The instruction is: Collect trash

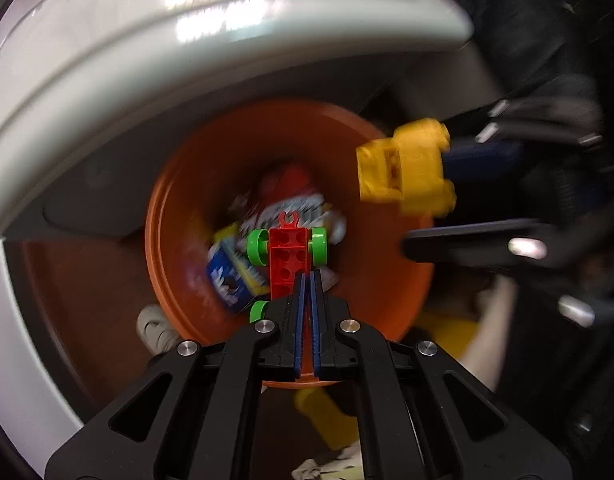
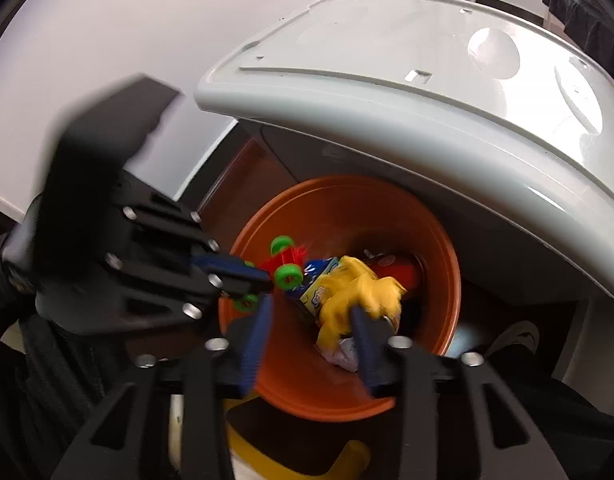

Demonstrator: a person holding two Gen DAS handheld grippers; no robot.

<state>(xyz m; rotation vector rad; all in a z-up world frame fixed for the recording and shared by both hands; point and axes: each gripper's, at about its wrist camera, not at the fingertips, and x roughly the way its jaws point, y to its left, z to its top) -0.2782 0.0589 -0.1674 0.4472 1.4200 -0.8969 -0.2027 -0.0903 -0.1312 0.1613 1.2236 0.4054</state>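
An orange bin [image 1: 155, 240] [image 2: 347, 200] lies below both grippers, with a blue snack packet [image 1: 231, 276] [image 2: 317, 276] and a red wrapper [image 1: 291, 196] [image 2: 399, 270] inside. My left gripper [image 1: 309, 280] [image 2: 263, 280] is shut on a red toy car with green wheels [image 1: 288, 252] [image 2: 289, 260], held over the bin's mouth. My right gripper [image 2: 311, 312] [image 1: 427, 208] stands over the bin with its blue pads apart. A yellow toy block [image 2: 359, 288] [image 1: 403, 164], blurred, sits against one pad only, with a gap to the other.
A large pale grey lid [image 2: 387, 80] [image 1: 187, 40] overhangs the bin's far side. A white wall panel [image 2: 107, 40] is at the left. A shoe [image 2: 515, 336] [image 1: 155, 328] and a yellow object [image 2: 307, 460] lie on the floor beside the bin.
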